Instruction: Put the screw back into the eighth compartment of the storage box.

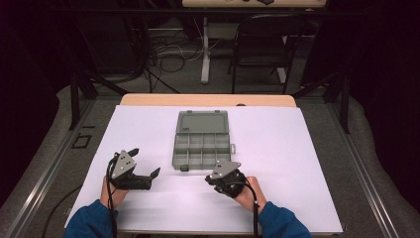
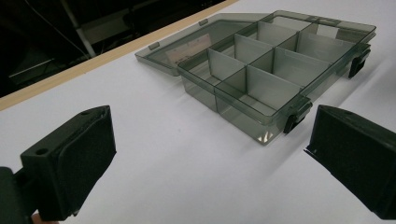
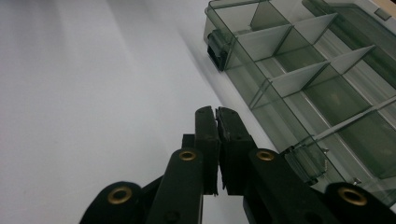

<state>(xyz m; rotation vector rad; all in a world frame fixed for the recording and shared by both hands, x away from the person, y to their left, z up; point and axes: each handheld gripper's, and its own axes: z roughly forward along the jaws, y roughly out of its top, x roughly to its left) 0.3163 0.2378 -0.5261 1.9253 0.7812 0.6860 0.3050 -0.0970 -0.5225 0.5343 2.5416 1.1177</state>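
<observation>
Jaws of the left gripper (image 1: pixel 146 162) stand wide apart with nothing between them, hovering over the white sheet (image 1: pixel 297 148); in its own view the open box (image 2: pixel 275 65) lies ahead, nearer its right jaw. Pressed together and empty, the right gripper (image 3: pixel 216 112) has its tips just beside the box's near edge, close to a latch (image 3: pixel 306 161). On the sheet between and beyond both grippers, the grey compartment box rests with its lid (image 1: pixel 202 121) folded flat away from the person, whose blue sleeves (image 1: pixel 89 220) enter from below.
</observation>
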